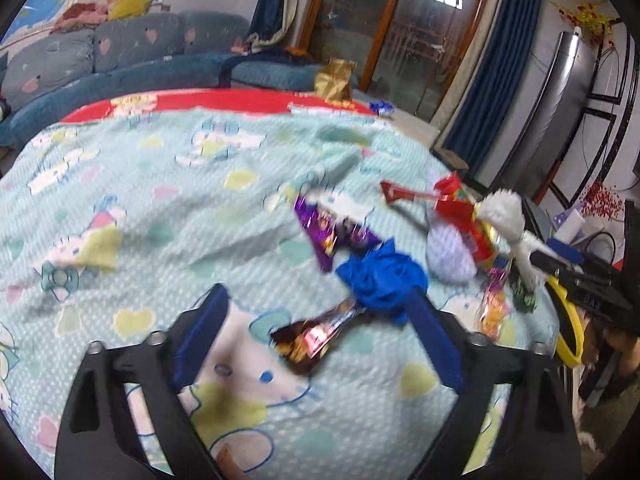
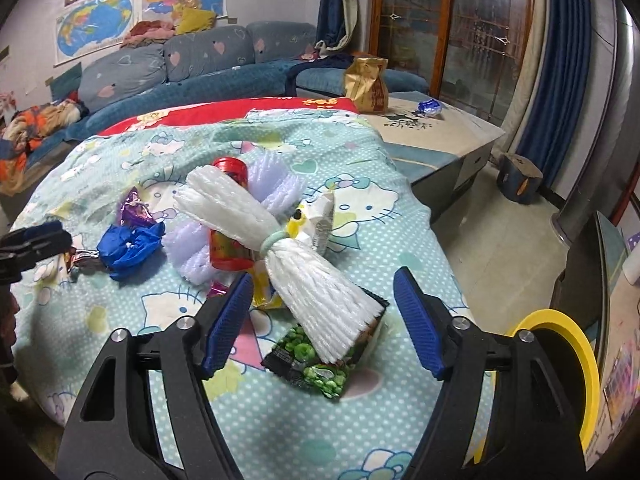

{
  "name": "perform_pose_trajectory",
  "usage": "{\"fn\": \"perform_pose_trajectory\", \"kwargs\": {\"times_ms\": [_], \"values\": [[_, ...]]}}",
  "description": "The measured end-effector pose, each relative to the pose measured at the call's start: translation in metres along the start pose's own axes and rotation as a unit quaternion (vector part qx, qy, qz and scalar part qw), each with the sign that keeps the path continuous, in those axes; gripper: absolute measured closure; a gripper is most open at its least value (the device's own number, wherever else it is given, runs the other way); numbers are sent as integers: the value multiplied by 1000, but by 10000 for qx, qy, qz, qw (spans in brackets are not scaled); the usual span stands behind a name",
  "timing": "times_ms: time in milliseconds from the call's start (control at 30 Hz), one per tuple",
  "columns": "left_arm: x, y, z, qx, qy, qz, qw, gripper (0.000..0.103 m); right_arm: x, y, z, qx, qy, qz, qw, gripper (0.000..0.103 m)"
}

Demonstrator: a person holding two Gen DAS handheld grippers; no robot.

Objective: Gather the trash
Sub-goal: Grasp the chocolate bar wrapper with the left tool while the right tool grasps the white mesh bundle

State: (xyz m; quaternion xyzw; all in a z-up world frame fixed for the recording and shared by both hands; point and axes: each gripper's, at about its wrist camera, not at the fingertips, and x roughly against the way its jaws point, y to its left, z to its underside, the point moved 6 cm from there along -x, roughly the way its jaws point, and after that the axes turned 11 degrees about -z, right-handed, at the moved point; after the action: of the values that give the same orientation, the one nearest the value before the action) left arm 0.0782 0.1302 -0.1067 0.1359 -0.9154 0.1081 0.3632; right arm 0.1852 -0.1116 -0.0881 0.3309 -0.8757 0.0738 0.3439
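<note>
Trash sits scattered on our soft cartoon-print blanket. Left gripper is released around a shiny brown foil wrapper; right gripper is released, with white foam netting at 12 o'clock. Fabric could get pinched too.

Left gripper: two black plastic arms, angular, each with a triangular cutout near the base at 7 and 5 o'clock. Silver round-head screws in pairs on top of each arm. Fingers are blue, ribbed pads, long and flat, bolted to the inner faces.

Right gripper: same build. Black arms, triangular cutout visible at 7 o'clock, silver screws in pairs per side. Blue fingers with fine cross ribbing, clearer here since the frame is sharp. Yellow ring-shaped part at 4 o'clock, behind the right arm. No cables visible on either unit.
</note>
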Motion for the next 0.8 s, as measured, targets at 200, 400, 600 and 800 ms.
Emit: {"fn": "perform_pose_trajectory", "kwargs": {"times_ms": [200, 400, 600, 800], "values": [[-12, -1, 16, -172, 304, 100, 9993, 47, -8, 7, 3, -22, 163, -117, 9998, 71], [-14, -10, 22, -239, 420, 214, 9986, 79, -1, 10, 8, -120, 144, -264, 9995, 89], [6, -15, 6, -98, 100, 427, 9990, 88, 15, 10, 5, -378, -55, -499, 9980, 91], [32, -26, -16, -71, -268, 683, 9973, 88, 30, 11, -2, -478, -245, -602, 9967, 91]]}}
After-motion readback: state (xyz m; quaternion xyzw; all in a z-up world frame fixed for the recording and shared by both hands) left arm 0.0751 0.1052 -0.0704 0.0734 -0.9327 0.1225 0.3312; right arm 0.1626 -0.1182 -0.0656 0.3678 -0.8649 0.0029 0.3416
